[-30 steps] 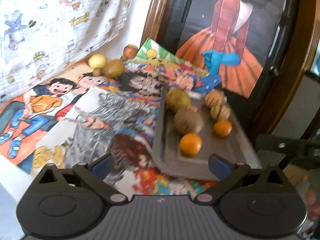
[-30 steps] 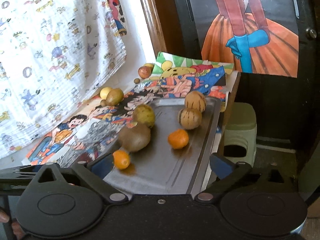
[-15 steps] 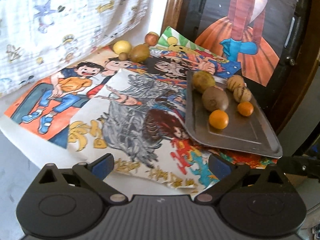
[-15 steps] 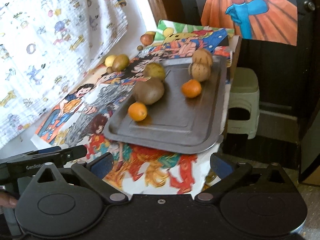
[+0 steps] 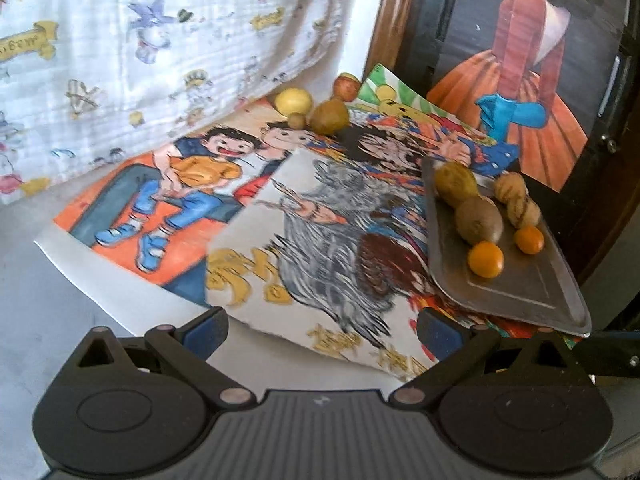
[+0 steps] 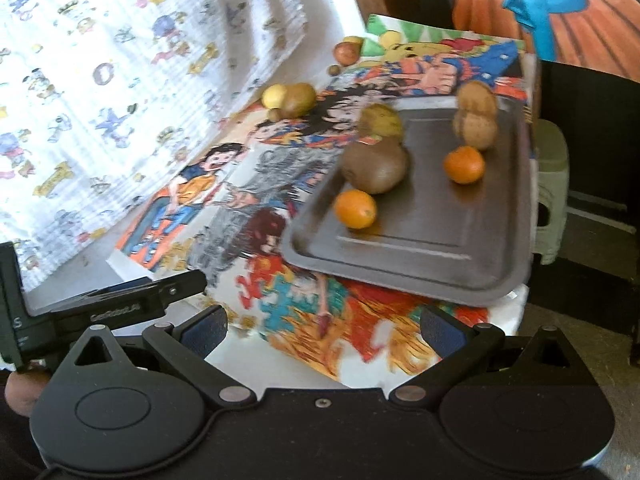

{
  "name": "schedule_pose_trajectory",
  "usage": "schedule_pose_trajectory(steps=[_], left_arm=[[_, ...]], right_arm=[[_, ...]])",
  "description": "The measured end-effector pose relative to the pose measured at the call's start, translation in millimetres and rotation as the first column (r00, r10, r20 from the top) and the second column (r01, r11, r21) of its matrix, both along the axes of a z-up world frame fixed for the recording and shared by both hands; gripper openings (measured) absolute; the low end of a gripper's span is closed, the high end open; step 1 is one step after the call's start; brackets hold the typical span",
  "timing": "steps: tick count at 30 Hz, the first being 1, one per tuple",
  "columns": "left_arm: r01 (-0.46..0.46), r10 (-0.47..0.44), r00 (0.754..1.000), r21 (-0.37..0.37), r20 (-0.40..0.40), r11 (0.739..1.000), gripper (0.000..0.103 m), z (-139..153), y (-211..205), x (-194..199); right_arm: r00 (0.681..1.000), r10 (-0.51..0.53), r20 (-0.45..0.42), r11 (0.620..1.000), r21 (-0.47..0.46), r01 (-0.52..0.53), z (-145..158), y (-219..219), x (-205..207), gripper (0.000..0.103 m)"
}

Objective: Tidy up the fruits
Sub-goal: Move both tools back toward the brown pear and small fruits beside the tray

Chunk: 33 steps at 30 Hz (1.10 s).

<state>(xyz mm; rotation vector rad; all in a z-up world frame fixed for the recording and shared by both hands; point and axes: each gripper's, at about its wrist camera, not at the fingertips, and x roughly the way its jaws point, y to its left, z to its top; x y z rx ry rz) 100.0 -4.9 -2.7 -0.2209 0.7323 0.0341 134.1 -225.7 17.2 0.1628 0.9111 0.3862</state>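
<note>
Both claws hang empty with jaws spread wide: the left gripper (image 5: 320, 326) over the cartoon posters (image 5: 312, 216), the right gripper (image 6: 322, 330) short of the metal tray (image 6: 460, 236). The tray holds 2 oranges (image 6: 355, 209), a kiwi (image 6: 375, 167), a greenish fruit (image 6: 380, 120) and 2 walnuts (image 6: 475, 128). Loose fruits (image 5: 329, 117) sit near the printed cloth (image 5: 160, 40), well apart from the tray. Nothing blocks them.

We see a table (image 5: 48, 320) covered with cartoon posters (image 5: 304, 216); a grey tray (image 6: 432, 232) lies on them at the right edge, and loose fruit (image 5: 328, 117) sits on the posters at the back, near a hanging cloth (image 5: 140, 52)
</note>
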Motion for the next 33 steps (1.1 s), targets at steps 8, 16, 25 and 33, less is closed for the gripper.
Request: schedule_pose_trajectory(steps=[8,16,25,33], left_arm=[[-0.039,0.038,0.999,0.037,0.036,0.999,0.102,21,29,19],[-0.034,0.019,0.988,0.091,0.155,0.995,0.103,55,52,53],[0.037,-0.078,0.971,0.18,0.228,0.983,0.103,86,55,116],[0.112,-0.198,0.949,0.324,0.247,0.939,0.103,72,45,185]], right_arm=[[0.998,0.068,0.01,0.996,0.049,-0.068,33,23,31,0.102],[0.991,0.133,0.032,0.985,0.103,-0.136,88,46,100,0.102],[0.95,0.301,0.085,0.95,0.062,-0.307,170,87,212,0.102],[0.881,0.467,0.081,0.882,0.034,-0.471,159,114,324,0.102]])
